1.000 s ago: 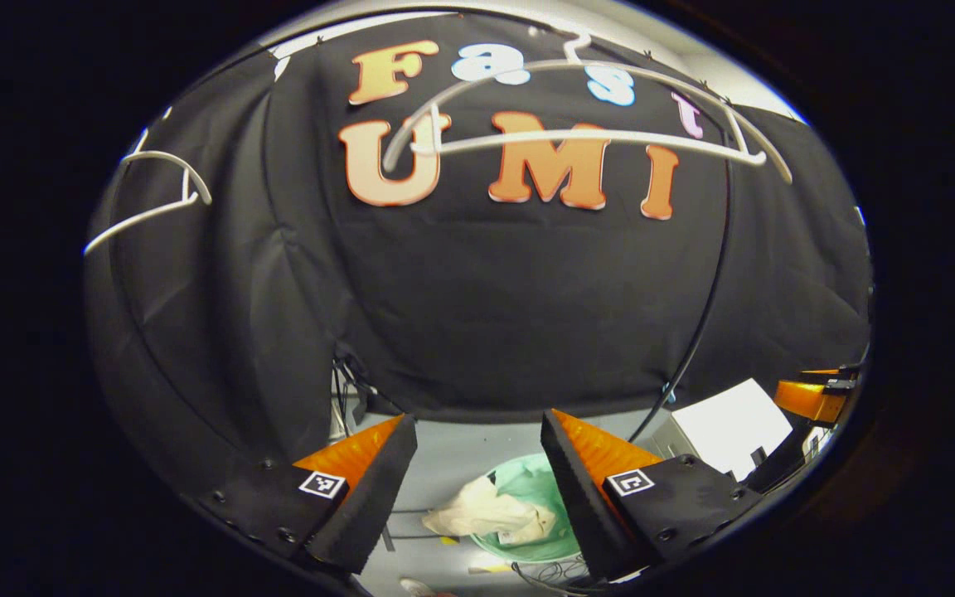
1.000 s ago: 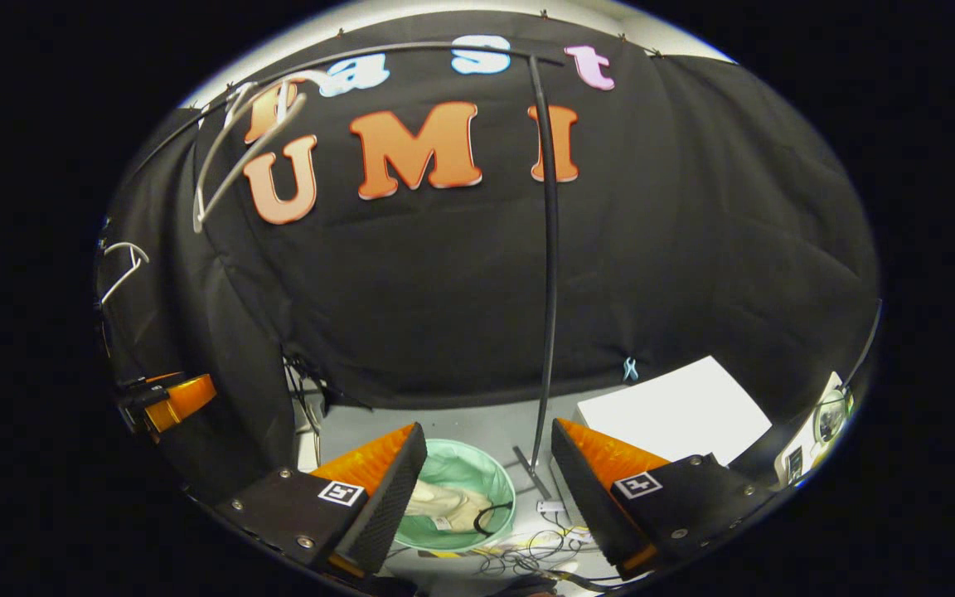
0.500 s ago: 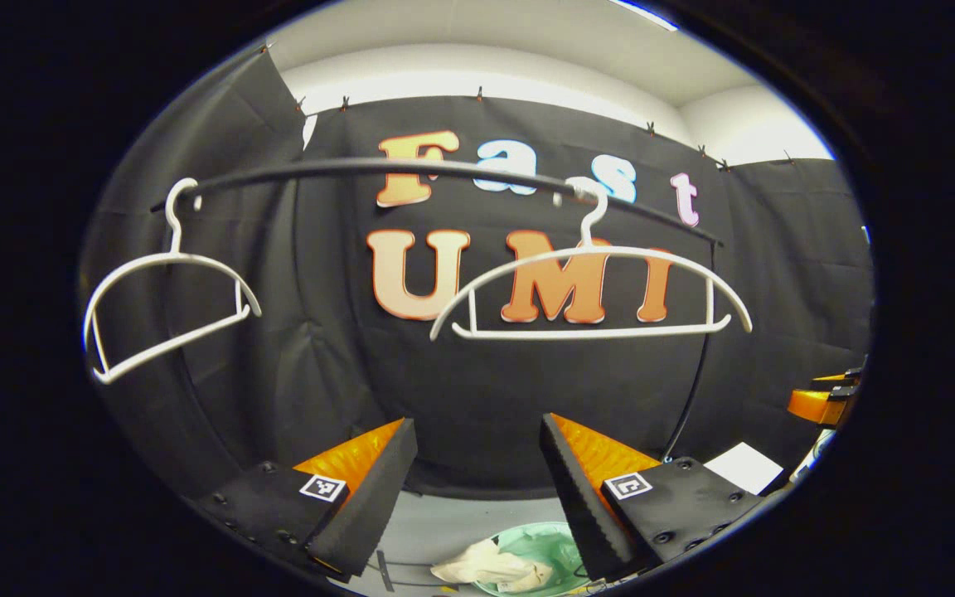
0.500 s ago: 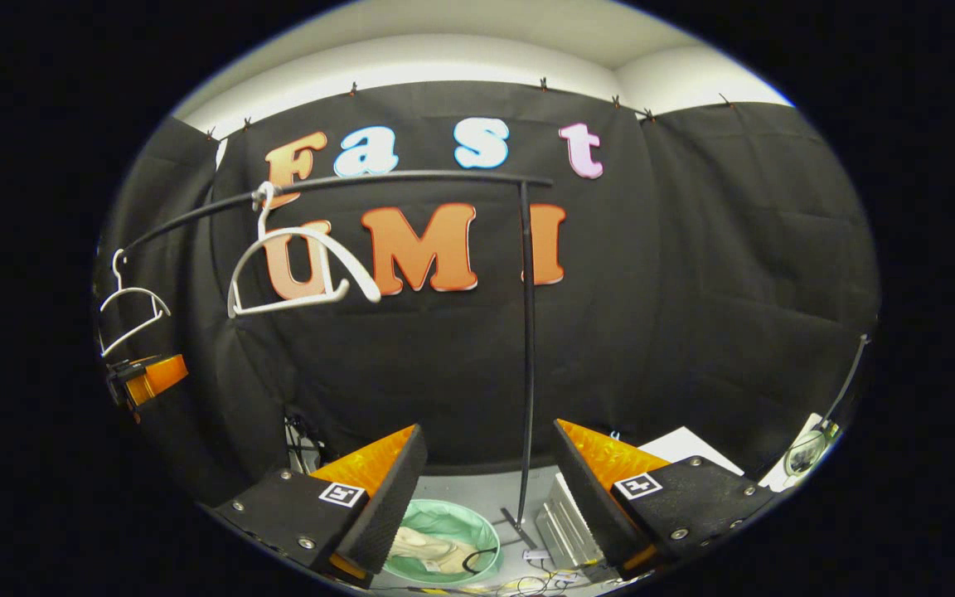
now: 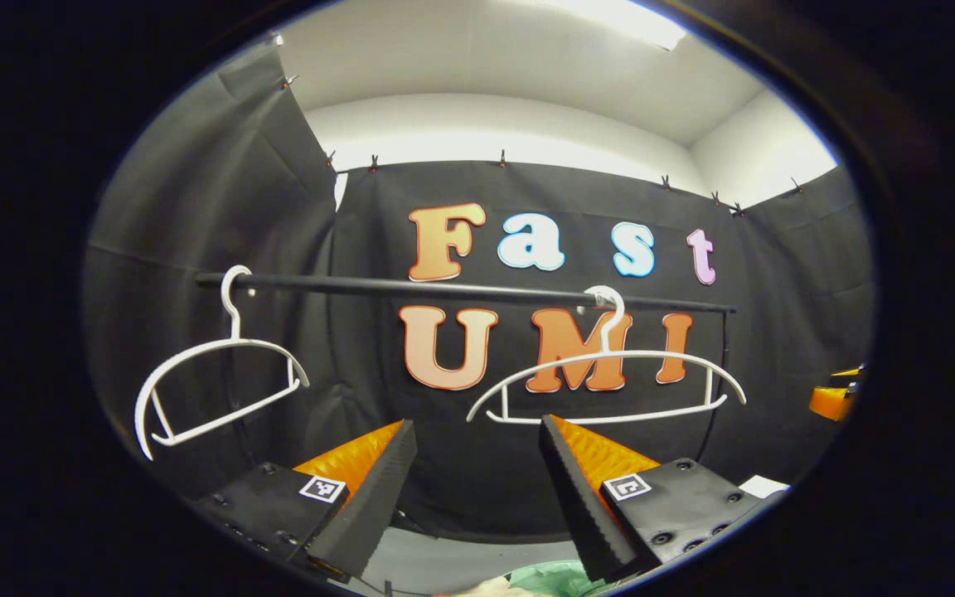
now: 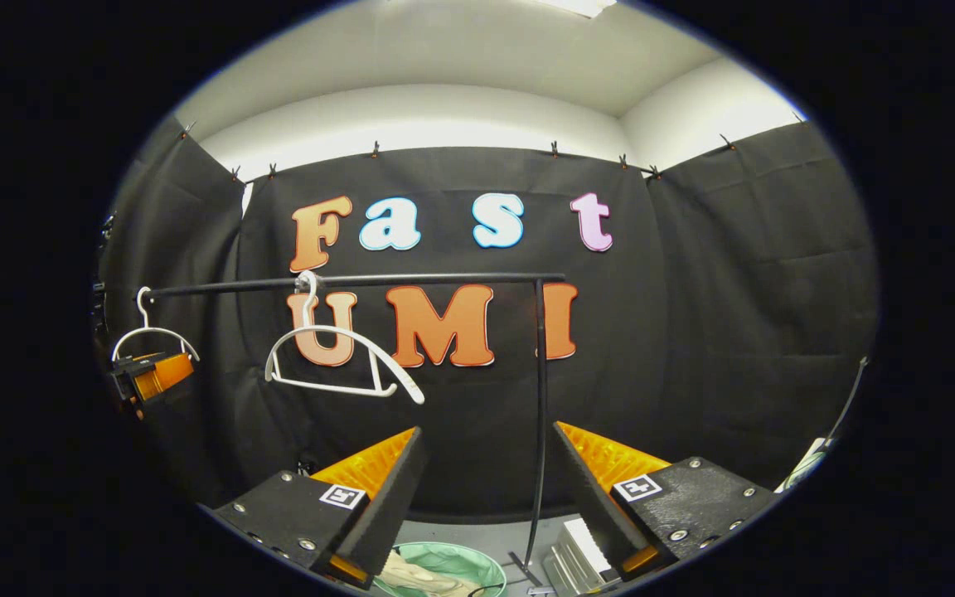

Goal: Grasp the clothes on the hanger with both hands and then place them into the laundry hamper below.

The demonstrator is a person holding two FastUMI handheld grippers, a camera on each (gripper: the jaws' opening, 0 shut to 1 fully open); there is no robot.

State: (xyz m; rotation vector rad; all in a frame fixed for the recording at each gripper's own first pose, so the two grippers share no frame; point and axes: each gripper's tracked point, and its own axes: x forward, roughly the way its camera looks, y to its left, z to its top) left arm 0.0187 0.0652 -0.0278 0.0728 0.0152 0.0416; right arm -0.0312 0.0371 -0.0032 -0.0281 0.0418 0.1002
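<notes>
**Two bare hangers, clothes down in the hamper**

Both my grippers are up at rail height and holding nothing: left gripper (image 5: 477,489) spread wide, right gripper (image 6: 486,497) spread wide too. On the rail (image 5: 461,290), two white hangers hang bare, one by its left end (image 5: 220,390), one toward its right end (image 5: 610,381). Below, the green laundry hamper (image 6: 477,564) holds a pale garment (image 6: 411,576) against its left rim. I judge the drop done; nothing is left on the hangers to fetch.
</notes>
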